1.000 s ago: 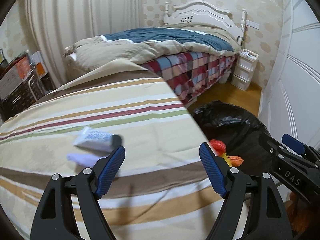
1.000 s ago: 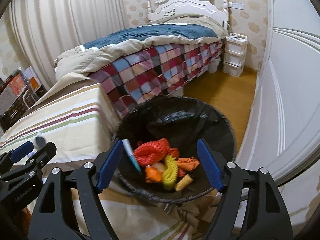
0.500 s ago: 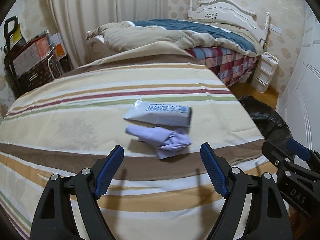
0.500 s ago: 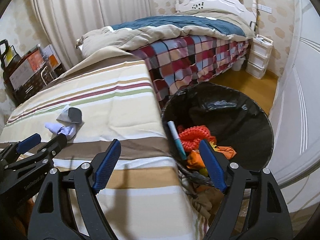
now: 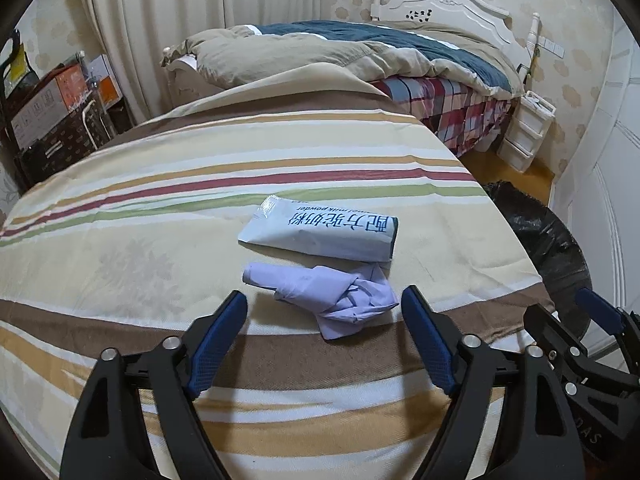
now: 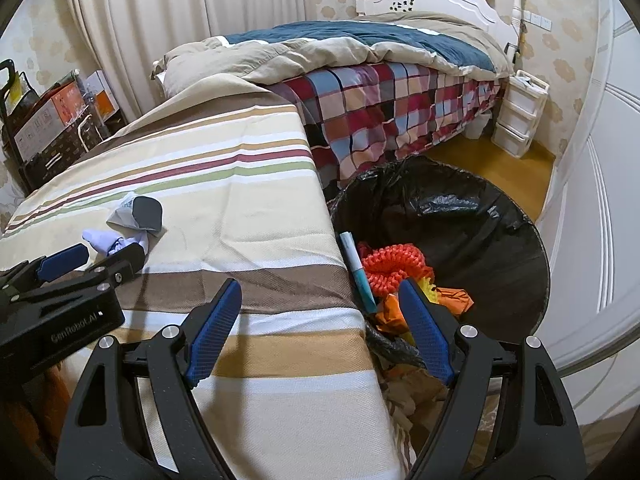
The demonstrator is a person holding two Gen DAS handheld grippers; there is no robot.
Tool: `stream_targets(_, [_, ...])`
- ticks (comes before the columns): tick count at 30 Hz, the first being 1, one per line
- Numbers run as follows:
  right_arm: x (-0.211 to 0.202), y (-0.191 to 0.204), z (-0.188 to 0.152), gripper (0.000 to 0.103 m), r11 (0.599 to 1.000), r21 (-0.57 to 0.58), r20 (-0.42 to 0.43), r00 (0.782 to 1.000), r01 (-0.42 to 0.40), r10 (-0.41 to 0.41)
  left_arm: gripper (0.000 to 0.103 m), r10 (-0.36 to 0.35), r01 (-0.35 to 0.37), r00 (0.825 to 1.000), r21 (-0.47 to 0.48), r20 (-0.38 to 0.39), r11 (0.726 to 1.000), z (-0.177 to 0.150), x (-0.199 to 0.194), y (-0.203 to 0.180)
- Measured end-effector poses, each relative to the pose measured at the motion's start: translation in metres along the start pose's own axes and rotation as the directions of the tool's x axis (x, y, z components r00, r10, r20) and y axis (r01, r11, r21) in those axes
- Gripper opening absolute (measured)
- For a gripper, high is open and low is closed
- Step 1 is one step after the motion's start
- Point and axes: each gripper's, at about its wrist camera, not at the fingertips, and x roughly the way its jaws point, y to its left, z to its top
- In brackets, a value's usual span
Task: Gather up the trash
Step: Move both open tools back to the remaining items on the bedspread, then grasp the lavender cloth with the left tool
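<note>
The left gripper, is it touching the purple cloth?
Apart. In the left wrist view, the open left gripper has bare sheet between each fingertip and the purple cloth.

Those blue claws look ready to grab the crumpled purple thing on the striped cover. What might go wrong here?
1. The crumpled purple wad touches the milk powder packet, so the open left gripper might nudge or drag the packet along.
2. The wad lies on the soft striped cover; the fingertips may pinch fabric too.
3. The black-lined bin sits off the cover's edge, so a loose hold could drop the wad short.
</note>
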Motion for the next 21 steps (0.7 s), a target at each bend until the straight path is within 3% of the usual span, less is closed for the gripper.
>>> stream_targets(1, [0.000, 0.000, 0.000, 0.079, 1.000, -0.002, 0.000, 1.000, 0.001, -0.001, 0.064, -0.006, 0.006, 1.000, -0.001, -0.008, 1.000, 0.000, 0.001, 0.001])
stream_targets(11, [0.001, 0.010, -0.002, 0.079, 1.000, -0.029, -0.005, 1.000, -0.010, 0.010, 0.064, -0.018, 0.018, 1.000, 0.013, -0.002, 1.000, -0.011, -0.010, 0.012])
stream_targets(21, [0.006, 0.047, -0.001, 0.079, 0.992, -0.110, -0.030, 0.998, -0.058, 0.055, 0.064, 0.048, -0.048, 0.999, -0.063, 0.001, 0.997, -0.021, -0.019, 0.067])
